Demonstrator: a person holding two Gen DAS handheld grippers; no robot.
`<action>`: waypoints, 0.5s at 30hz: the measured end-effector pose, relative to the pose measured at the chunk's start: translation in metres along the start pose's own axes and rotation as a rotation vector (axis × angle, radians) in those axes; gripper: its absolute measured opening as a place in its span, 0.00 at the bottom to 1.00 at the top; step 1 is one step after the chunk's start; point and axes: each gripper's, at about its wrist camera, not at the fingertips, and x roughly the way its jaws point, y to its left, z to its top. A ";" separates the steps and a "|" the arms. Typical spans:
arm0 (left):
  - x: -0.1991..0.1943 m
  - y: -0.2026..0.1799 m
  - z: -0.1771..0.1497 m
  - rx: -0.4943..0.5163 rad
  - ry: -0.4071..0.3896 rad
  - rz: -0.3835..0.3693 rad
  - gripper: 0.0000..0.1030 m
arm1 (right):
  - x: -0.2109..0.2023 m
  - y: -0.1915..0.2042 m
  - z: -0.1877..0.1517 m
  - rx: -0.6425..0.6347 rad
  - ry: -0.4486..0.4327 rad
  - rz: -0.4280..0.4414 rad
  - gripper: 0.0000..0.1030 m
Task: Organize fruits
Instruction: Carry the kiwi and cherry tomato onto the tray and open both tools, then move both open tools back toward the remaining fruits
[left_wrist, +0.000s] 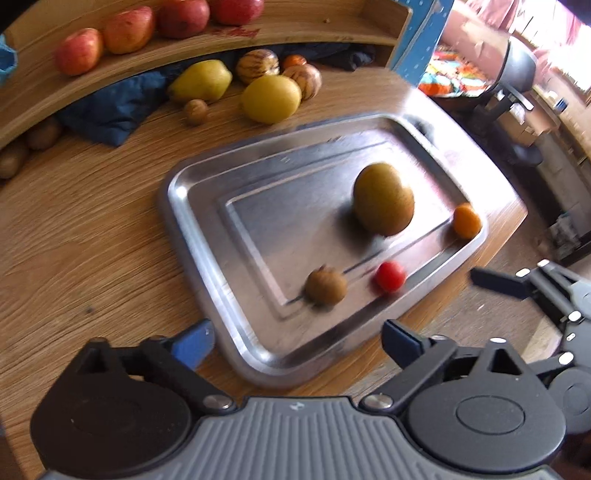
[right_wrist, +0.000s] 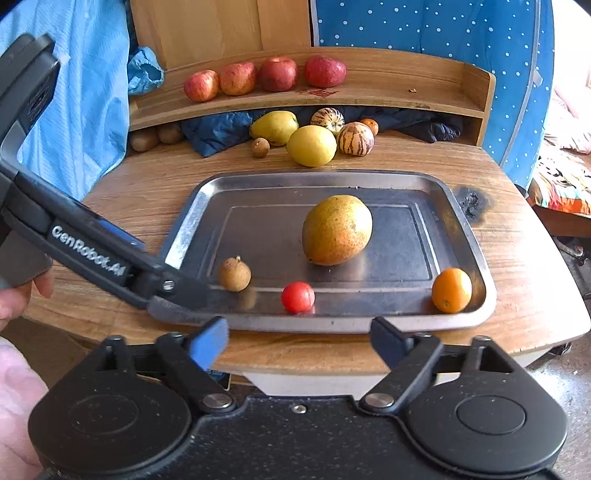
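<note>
Where the round-cornered wooden table (right_wrist: 147, 192) reaches its near edge, left gripper (left_wrist: 295, 339) above the near rim of a rectangular steel tray (right_wrist: 332, 177), tongs spread wide apart, clamped on nothing. Same for right gripper (right_wrist: 299, 341): tongs apart, empty, facing the tray's 6 o'clock rim.

In the right wrist view, one black finger of the left gripper over the tray's 8 o'clock corner; cannot tell whether touching the metal. Gripped at the frame's left edge by a hand (right_wrist: 14, 295).

On the tray, four fruits, all apart from each other:
- large yellow-green speckled pear (right_wrist: 337, 229), near the centre, lying on its side.
- small round brown fruit (right_wrist: 234, 274), at 8 o'clock, just beside that black finger.
- small red tomato (right_wrist: 297, 297), at 6 o'clock, close to the near rim.
- small orange citrus (right_wrist: 451, 290), at 4 o'clock, against the corner wall.

Beyond the tray at 12 o'clock, loose on the table: round yellow lemon (right_wrist: 311, 145), yellow pear (right_wrist: 275, 127), two striped cream-and-purple fruits (right_wrist: 355, 138), one more tiny brown fruit (right_wrist: 260, 147), crumpled dark blue cloth (right_wrist: 218, 133).

Higher up, curved wooden shelf (right_wrist: 388, 92) with four red apples (right_wrist: 277, 74) in a row.

Left wrist view motion-blurred.
</note>
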 end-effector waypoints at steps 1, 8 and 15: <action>-0.002 0.000 -0.002 0.005 0.003 0.016 0.98 | -0.002 -0.001 -0.002 0.005 -0.002 0.002 0.91; -0.014 0.008 -0.013 -0.002 0.024 0.123 0.99 | -0.013 0.002 -0.008 0.037 -0.031 0.015 0.99; -0.023 0.026 -0.004 -0.033 0.006 0.203 0.99 | -0.010 0.009 0.002 0.024 -0.055 0.029 0.99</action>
